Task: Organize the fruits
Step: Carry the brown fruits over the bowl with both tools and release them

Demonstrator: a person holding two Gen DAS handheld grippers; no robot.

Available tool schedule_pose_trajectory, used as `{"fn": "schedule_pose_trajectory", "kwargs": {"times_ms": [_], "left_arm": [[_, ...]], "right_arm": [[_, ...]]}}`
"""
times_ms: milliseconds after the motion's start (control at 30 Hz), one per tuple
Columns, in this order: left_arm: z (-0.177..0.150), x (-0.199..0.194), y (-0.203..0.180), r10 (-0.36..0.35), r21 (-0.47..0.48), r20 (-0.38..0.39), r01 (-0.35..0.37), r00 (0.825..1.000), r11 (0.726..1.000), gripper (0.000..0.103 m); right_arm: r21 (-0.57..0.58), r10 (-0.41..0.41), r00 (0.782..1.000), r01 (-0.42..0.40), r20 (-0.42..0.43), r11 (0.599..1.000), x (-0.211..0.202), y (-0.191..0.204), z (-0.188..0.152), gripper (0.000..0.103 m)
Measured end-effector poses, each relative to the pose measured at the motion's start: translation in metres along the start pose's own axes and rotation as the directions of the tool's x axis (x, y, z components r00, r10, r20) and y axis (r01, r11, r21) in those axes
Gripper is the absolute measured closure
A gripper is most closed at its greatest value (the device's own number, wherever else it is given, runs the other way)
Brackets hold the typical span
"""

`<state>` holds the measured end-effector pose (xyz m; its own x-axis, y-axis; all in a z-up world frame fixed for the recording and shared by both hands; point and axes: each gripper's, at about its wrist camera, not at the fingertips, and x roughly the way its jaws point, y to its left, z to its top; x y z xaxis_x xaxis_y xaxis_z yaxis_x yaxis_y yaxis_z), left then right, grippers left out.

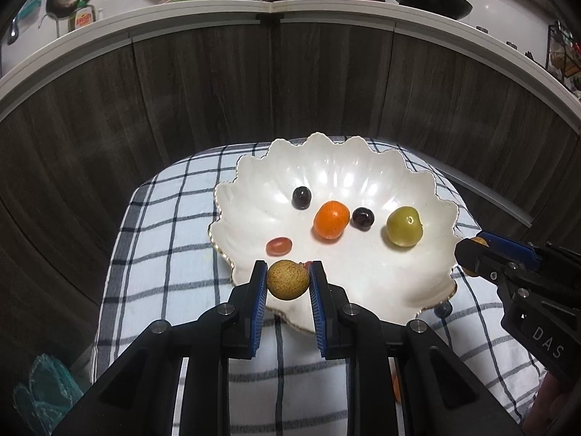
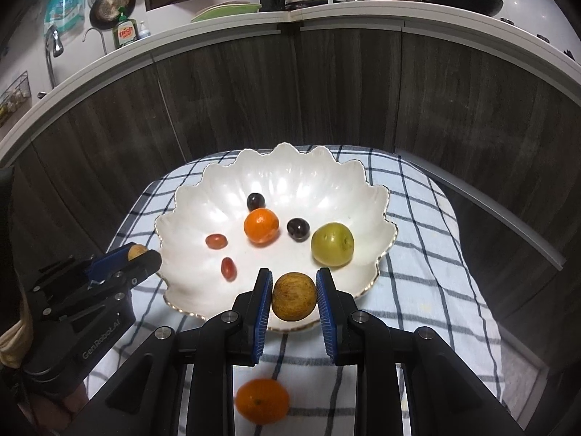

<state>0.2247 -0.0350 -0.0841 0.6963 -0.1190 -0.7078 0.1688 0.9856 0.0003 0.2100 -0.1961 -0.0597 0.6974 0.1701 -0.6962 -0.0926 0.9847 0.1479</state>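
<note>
right gripper [image 1: 472,250] body – white letters "DAS", rest cut off | left gripper [image 2: 139,254] body – "Gen Robot.AI" along its side | green soap bottle [image 2: 125,32] on counter – red label, word too blurred to read | no other text legible

Left wrist view: mounted behind the left gripper [image 1: 288,279], looking forward and steeply down along its fingers [image 1: 258,287] at the dish [image 1: 254,181] from close range, slightly left of its centre. Right wrist view: same mounting on the right gripper [image 2: 294,296], facing the same way, slightly right of centre. Both views share the dish, the checked cloth [image 1: 163,254], the cabinet front [image 1: 218,91] and the surface [image 1: 326,7] behind. Each view shows the other gripper at its edge.
</note>
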Motion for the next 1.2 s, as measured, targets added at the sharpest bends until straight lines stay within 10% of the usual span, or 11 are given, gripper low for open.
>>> {"fn": "schedule_pose_trajectory", "kwargs": {"times_ms": [767, 933, 1200], "left_arm": [[0.007, 0.041, 0.011, -0.010, -0.008, -0.085, 0.009, 0.996, 1.000, 0.079], [0.007, 0.038, 0.014, 0.002, -0.013, -0.080, -0.003, 0.997, 1.000, 0.059], [0.007, 0.025, 0.015, 0.020, -0.016, -0.049, -0.021, 0.999, 1.000, 0.039]], "right_arm": [[0.019, 0.012, 0.997, -0.011, -0.071, 1.000, 0.045, 0.000, 0.008, 0.076], [0.009, 0.020, 0.997, -0.019, -0.078, 1.000, 0.049, 0.003, 0.010, 0.075], [0.008, 0.009, 0.999, -0.009, -0.046, 1.000, 0.039, 0.005, 0.014, 0.039]]}}
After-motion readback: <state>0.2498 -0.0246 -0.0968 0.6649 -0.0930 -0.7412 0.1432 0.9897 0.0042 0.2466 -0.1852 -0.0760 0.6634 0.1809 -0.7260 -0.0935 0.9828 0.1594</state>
